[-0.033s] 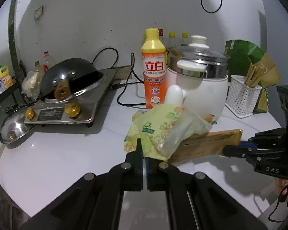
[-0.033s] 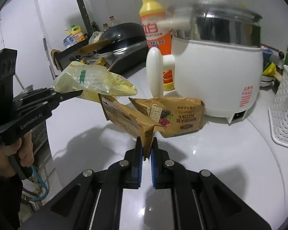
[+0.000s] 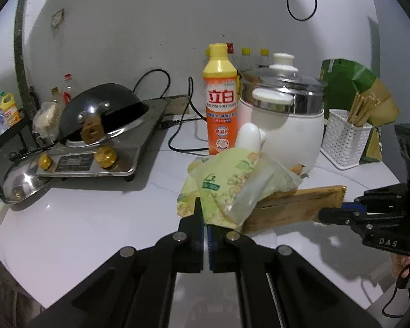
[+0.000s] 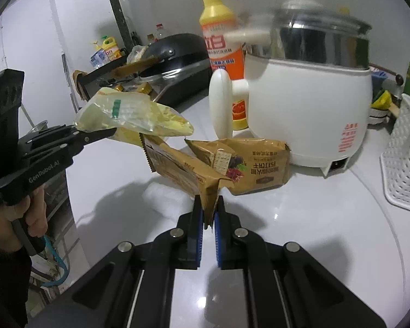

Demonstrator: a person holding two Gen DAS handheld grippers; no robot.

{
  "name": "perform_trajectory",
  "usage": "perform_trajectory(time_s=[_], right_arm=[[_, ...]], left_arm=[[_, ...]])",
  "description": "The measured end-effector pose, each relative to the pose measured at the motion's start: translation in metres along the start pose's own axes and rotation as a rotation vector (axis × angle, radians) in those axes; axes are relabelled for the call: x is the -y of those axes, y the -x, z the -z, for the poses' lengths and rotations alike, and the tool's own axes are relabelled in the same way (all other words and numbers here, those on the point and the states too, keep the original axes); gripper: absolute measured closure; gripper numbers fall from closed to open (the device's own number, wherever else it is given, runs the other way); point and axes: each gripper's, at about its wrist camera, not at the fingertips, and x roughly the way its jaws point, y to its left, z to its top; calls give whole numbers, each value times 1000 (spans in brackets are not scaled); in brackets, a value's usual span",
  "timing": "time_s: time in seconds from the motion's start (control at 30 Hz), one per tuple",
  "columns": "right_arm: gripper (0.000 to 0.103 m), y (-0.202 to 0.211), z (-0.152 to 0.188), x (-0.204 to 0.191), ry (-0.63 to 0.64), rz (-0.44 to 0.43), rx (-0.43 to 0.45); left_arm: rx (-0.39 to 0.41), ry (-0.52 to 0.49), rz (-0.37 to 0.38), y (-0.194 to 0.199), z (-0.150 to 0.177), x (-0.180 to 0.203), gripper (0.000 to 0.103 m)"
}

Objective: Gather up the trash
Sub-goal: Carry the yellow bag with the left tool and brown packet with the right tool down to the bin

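My left gripper [image 3: 205, 218] is shut on a crumpled yellow-green snack wrapper [image 3: 232, 186] and holds it above the white counter; it also shows in the right wrist view [image 4: 131, 114]. My right gripper [image 4: 210, 213] is shut on the end of a brown cracker wrapper [image 4: 180, 166], lifted off the counter; in the left wrist view this wrapper [image 3: 295, 207] sticks out from the right gripper [image 3: 325, 214]. A second brown cracker packet [image 4: 248, 164] lies on the counter in front of the white electric pot [image 4: 306, 109].
An orange dish-soap bottle [image 3: 221, 104] stands beside the pot [image 3: 284, 120]. A stove with a black wok [image 3: 106, 112] is at the left. A white chopstick basket [image 3: 344, 139] and a green bag [image 3: 347, 82] stand at the right. A steel lid [image 3: 19, 183] lies near the counter's left edge.
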Motion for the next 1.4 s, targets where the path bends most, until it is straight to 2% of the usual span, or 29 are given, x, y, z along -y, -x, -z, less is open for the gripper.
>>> perform_trajectory(time_s=[0.23, 0.67, 1.13, 1.4], right_arm=[[97, 45, 28, 14, 8, -3, 21], [97, 91, 47, -5, 29, -2, 61], [97, 117, 74, -25, 45, -12, 70], [97, 131, 87, -38, 56, -36, 71]], left_arm=[[31, 26, -25, 33, 5, -7, 102], [86, 37, -60, 95, 23, -4, 102], [110, 62, -88, 140, 56, -2, 102], [99, 81, -100, 156, 87, -4, 102]])
